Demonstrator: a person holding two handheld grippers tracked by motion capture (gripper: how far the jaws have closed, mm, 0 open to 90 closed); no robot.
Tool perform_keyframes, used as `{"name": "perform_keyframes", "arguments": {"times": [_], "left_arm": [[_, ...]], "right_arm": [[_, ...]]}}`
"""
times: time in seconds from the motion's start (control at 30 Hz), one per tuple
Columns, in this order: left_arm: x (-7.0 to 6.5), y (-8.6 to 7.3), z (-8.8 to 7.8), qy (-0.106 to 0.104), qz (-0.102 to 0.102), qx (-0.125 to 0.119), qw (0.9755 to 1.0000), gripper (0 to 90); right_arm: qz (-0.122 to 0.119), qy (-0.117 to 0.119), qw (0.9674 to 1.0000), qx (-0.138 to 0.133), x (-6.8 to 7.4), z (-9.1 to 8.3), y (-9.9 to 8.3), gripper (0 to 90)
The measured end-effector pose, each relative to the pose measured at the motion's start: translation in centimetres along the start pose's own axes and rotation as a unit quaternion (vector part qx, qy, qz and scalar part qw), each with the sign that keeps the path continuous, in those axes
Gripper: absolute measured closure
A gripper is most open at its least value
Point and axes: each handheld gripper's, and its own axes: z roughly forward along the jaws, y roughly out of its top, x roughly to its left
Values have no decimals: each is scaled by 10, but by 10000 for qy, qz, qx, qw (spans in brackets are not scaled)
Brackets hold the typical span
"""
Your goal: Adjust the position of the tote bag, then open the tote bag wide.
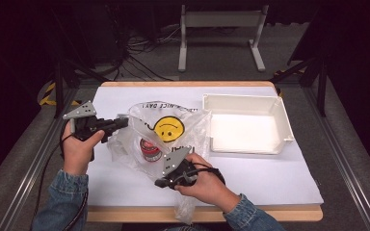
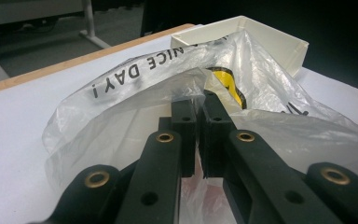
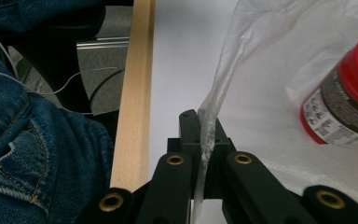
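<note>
Clamped between the jaws of my right gripper (image 3: 204,122) is a thin edge of the clear plastic bag (image 3: 279,56), near the table's front edge (image 3: 131,93). My left gripper (image 2: 199,100) is pinched shut on the bag's opposite rim, beside the smiley print. Between the two grippers the bag lies spread on the white sheet (image 1: 270,173), with a red-capped can (image 3: 342,95) inside it, just beyond my right gripper. To the bag's right stands the white bin (image 1: 282,113).

Black fingers (image 2: 199,122) pinched on clear plastic bag (image 2: 168,84), white bin (image 2: 279,44) behind on white table (image 2: 14,130)
</note>
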Motion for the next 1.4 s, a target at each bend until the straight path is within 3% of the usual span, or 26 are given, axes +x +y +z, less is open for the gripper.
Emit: {"name": "perform_keyframes", "arguments": {"times": [0.13,0.2,0.27,0.3,0.47,0.57,0.67,0.83,0.97,1.1,1.4], "left_arm": [[-3,1,-7,-1,28,-74,10000,891],[-4,1,-11,-12,6,-147,9999,896],[-4,1,-14,-7,-13,-206,9998,897],[-4,1,-17,-18,-24,-262,9997,898],[-5,2,-23,-14,-52,-343,9994,899],[-7,4,-28,-8,-39,-420,9991,899],[-8,6,-31,0,5,-480,9988,898],[-8,7,-35,-45,-13,-526,9986,898],[-8,8,-33,-55,5,-562,9984,898],[-4,8,-29,-32,-33,-581,9983,898],[18,8,-21,78,-265,-779,9966,898]], "right_arm": [[297,-122,9988,-377,-7,-10,0,628],[429,-305,9964,-670,-10,-16,2,484],[475,-366,9940,-918,-12,-24,6,466],[534,-504,9924,-985,-16,-30,9,470],[698,-802,9904,-878,-27,-41,13,529],[734,-1442,9844,-696,-35,-51,18,536],[784,-1723,9790,-763,-41,-59,21,501],[876,-2203,9698,-568,-52,-66,21,411],[786,-2391,9667,-466,-59,-64,21,236],[620,-2532,9639,-540,-67,-63,19,161],[464,-2677,9590,-800,-90,-66,21,138]]}}
